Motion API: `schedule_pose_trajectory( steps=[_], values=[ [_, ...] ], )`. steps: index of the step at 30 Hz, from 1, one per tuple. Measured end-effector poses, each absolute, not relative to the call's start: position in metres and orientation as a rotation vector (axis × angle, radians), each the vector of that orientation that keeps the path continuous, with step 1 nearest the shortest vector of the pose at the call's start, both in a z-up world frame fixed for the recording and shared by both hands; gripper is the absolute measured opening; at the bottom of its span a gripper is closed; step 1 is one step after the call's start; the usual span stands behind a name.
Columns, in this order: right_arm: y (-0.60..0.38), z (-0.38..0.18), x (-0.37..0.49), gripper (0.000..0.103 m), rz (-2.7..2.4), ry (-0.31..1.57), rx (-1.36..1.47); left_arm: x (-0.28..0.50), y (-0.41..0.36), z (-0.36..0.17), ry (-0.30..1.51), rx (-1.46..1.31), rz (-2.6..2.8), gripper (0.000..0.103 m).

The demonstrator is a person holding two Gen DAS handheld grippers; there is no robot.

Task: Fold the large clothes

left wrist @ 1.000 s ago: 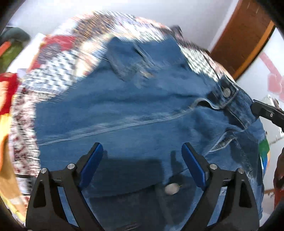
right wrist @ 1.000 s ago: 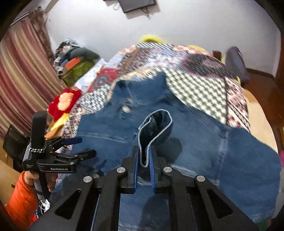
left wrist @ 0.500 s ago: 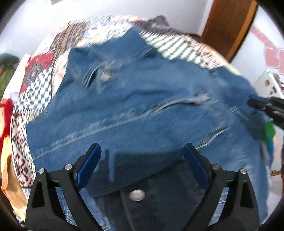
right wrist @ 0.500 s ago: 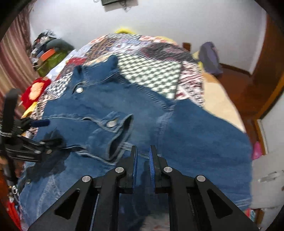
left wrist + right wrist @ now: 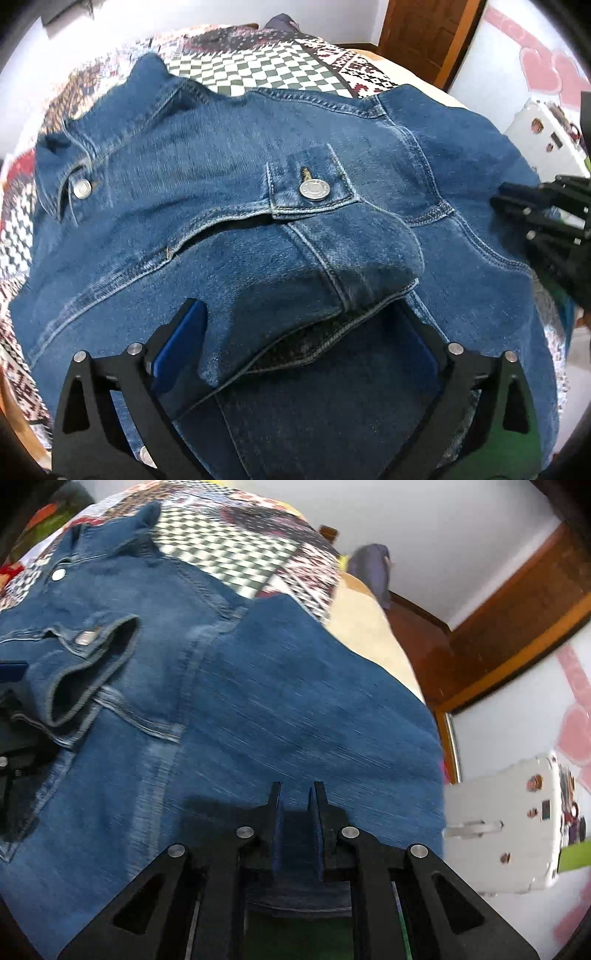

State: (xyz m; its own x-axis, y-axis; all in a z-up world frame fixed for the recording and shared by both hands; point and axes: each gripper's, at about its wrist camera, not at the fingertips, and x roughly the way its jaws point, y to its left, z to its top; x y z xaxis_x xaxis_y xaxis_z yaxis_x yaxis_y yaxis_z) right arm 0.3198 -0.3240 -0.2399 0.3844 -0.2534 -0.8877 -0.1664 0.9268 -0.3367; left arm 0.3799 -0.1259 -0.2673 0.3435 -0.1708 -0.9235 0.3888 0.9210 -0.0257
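Dropped since a second ago: sleeve cuff (image 5: pixel 332 258), now lying on the denim jacket (image 5: pixel 258 709) at twelve o'clock from left gripper (image 5: pixel 299 332), jaws opening wide. Right gripper (image 5: pixel 295 801) clenched, empty, over jacket on quilt (image 5: pixel 258 70).

Left claw (image 5: pixel 299 332): black frame, blue pads, silver screws. Right claw (image 5: pixel 295 812): same, w/ triangular cutouts.
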Motion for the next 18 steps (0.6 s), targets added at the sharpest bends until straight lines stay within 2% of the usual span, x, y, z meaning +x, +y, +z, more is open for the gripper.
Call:
schedule_pose_trajectory(
  steps=[5, 12, 18],
  values=[
    [-0.353, -0.235, 0.307, 0.009, -0.132, 1.194, -0.405, 0.373, -0.127, -0.258, 1.177, 0.191, -0.404, 0.098],
    [-0.386, -0.228, 0.293, 0.009, -0.095, 1.187, -0.322, 0.361, -0.124, -0.204, 1.032, 0.167, -0.435, 0.098],
    [-0.403, -0.216, 0.281, 0.009, -0.079, 1.178, -0.212, 0.384, -0.107, -0.185, 0.98, 0.175, -0.37, 0.098]
  ],
)
